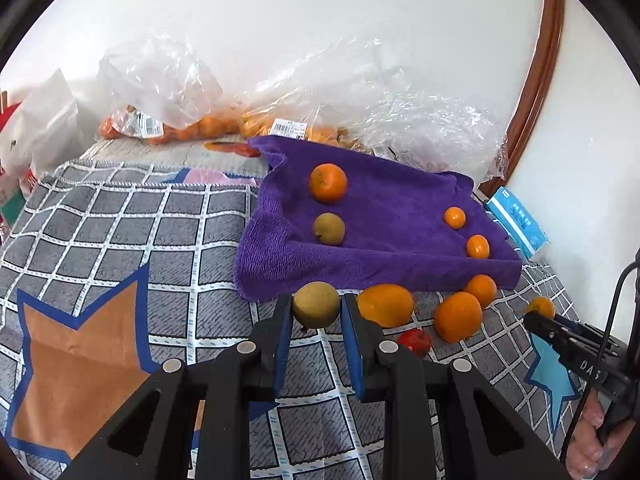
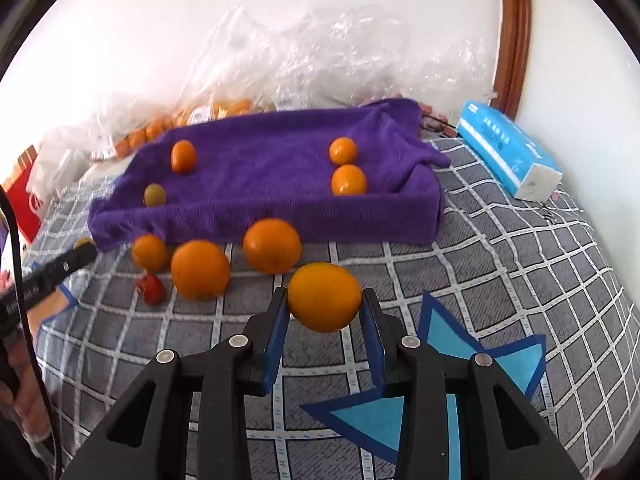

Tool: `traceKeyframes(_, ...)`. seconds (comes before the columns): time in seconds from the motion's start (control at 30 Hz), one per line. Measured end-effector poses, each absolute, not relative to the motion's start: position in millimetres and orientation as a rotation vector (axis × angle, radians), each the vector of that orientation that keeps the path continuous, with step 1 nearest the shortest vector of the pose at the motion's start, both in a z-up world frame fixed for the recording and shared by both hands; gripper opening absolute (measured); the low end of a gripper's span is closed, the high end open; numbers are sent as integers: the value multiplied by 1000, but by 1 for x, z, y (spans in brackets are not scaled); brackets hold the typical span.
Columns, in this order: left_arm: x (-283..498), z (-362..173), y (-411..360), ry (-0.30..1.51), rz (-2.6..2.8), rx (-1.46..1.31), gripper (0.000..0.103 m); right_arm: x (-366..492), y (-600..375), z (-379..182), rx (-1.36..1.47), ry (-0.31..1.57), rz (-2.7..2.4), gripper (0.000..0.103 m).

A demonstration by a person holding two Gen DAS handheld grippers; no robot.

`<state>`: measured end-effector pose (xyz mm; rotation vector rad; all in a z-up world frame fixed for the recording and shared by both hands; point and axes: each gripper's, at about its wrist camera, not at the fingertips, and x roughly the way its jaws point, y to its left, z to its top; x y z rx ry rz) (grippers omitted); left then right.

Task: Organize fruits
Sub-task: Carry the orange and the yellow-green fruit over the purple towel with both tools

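— Since the left gripper [image 1: 316,312] is clamped on a brownish pear [image 1: 316,305], why hold it near the purple towel [image 1: 380,216]?
— Probably to join the pear [image 1: 329,229] on the towel's left.
— And the right gripper [image 2: 325,304]?
— It pinches an orange [image 2: 325,297], likely bound for the small oranges [image 2: 349,180] far right.

Four fruits [image 1: 328,183] lie on the towel [image 1: 384,216]; several more [image 2: 272,245] lie before it.
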<state>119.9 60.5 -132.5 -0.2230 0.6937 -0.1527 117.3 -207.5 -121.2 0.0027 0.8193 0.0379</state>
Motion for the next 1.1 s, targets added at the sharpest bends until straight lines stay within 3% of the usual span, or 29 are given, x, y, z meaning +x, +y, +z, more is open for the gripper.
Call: traceKeyframes(1.1, 105, -118, 73, 572, -159, -297, 23, 99, -202, -100, 12, 743, -15, 36)
